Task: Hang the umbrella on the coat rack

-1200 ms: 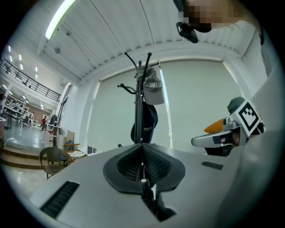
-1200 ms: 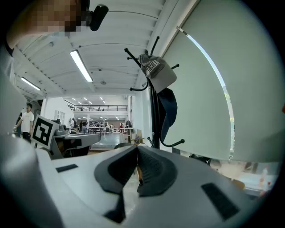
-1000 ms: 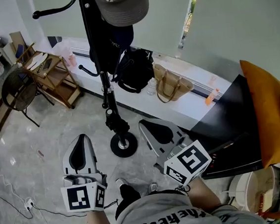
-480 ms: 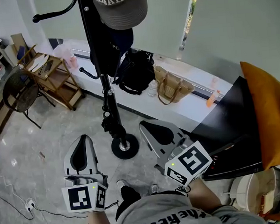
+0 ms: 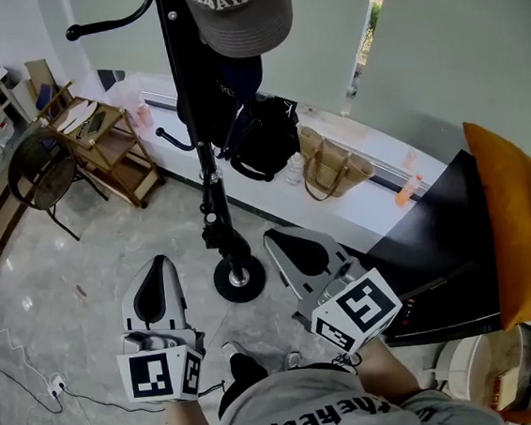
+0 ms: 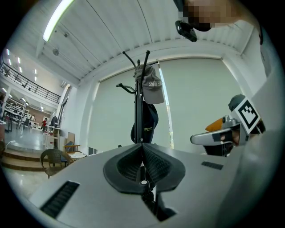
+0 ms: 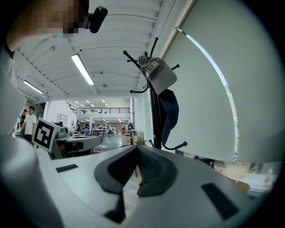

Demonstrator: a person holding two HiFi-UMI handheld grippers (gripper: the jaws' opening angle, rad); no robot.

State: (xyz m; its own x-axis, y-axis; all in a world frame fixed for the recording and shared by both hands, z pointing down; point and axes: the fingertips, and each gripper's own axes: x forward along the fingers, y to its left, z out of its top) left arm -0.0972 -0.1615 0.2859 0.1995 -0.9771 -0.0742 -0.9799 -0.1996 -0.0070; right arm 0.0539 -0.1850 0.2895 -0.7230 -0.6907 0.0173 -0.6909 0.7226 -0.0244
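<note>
The black coat rack [image 5: 188, 83] stands on a round base [image 5: 239, 280] just ahead of both grippers. A grey cap [image 5: 237, 10] tops it and a dark blue cloth item [image 6: 146, 124] hangs below the cap. A slim black folded umbrella [image 5: 218, 223] hangs along the lower pole, free of both grippers. My left gripper [image 5: 153, 268] is shut and empty, to the left of the base. My right gripper [image 5: 284, 241] is also shut and empty, to the right of the base. Both point level at the rack [image 7: 156, 111].
A wooden shelf cart [image 5: 103, 144] and a wicker chair [image 5: 40, 174] stand at left. A black bag [image 5: 262, 136] and a tan woven bag [image 5: 331, 167] rest on the white window ledge [image 5: 378, 203]. A black table [image 5: 438, 236] and an orange cushion [image 5: 511, 219] are at right.
The hanging umbrella sways slightly against the pole, its lower end drifting left and then back right. Both grippers stay where they were, shut.
</note>
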